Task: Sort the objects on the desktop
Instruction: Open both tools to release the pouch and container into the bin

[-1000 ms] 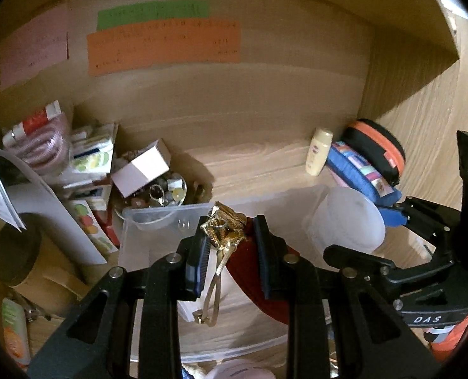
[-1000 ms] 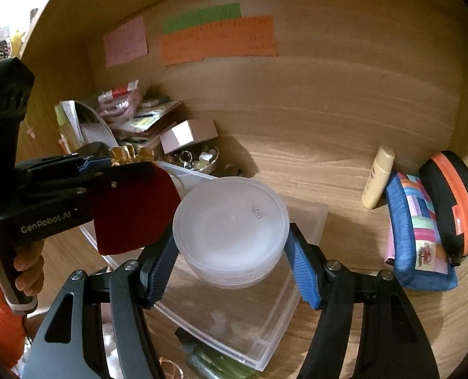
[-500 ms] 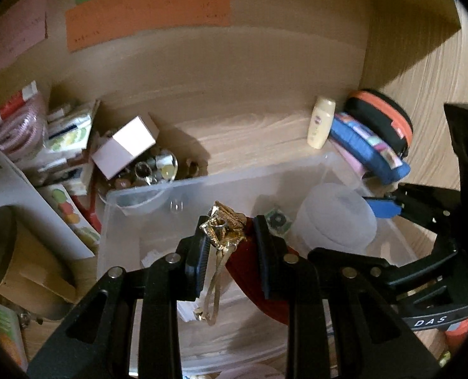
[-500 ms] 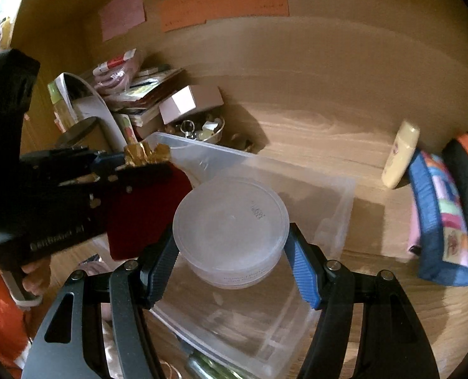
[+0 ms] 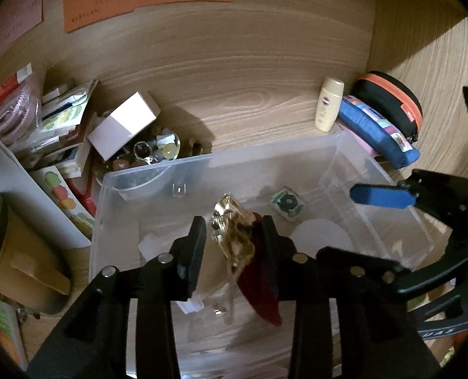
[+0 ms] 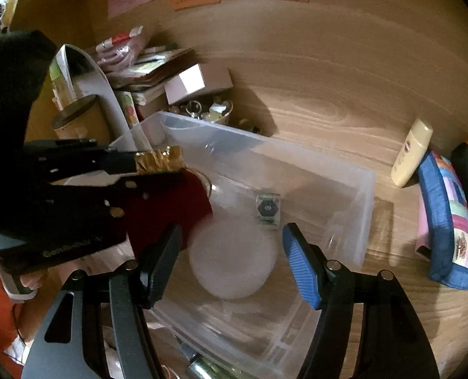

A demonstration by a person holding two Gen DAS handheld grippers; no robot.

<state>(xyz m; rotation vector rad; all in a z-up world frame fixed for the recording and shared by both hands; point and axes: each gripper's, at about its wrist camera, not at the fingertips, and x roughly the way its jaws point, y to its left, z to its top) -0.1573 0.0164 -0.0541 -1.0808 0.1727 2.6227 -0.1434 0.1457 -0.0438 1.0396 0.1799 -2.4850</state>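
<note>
round tub [image 6: 232, 263] now dropped into bin [image 6: 365, 189]

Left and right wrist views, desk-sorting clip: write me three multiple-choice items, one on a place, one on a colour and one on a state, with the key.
1. The cream bottle stands:
A. in the clear bin
B. on the desk beside the blue pencil case
C. on the pink box

2. The pouch between the left gripper fingers is:
A. dark red with a gold top
B. green
C. white

3. The round white container is:
A. on the desk outside the bin
B. clamped between the right gripper pads
C. down in the bin, clear of those pads

Key:
1 B: it stands outside the bin's far corner, by the case.
2 A: red cloth under a gold bunch. The jaws are opening, with one pad already off the pouch.
3 C: in the left wrist view it sits below the blue pad.
</note>
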